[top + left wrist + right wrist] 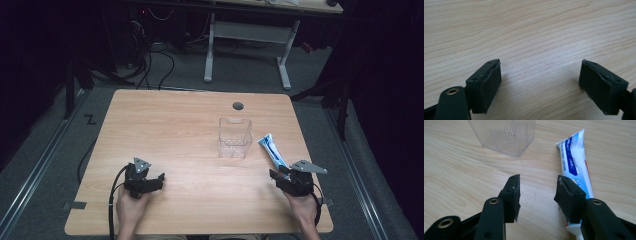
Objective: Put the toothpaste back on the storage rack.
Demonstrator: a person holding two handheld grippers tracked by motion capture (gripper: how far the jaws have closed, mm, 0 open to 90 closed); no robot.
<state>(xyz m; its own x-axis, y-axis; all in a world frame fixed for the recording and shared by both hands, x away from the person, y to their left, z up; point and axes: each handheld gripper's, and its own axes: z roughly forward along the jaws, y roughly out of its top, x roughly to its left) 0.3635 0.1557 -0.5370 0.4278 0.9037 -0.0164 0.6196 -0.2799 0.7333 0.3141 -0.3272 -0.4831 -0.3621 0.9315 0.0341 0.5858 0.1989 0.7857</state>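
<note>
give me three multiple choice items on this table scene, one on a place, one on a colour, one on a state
1. Where does the white and blue toothpaste tube lie relative to the clear plastic box, in the high view?
A. to its right
B. inside it
C. to its left

2. What colour is the tube's cap end?
A. red
B. white
C. black

3. How do the left tongs stand?
A. shut on the tube
B. shut on the box
C. open over bare wooden tabletop

Answers:
1. A, the tube lies flat on the table right of the box, apart from it.
2. B, the right gripper view shows a white cap beside the right tongs.
3. C, the left gripper view shows two pads wide apart with only wood grain between them.
</note>
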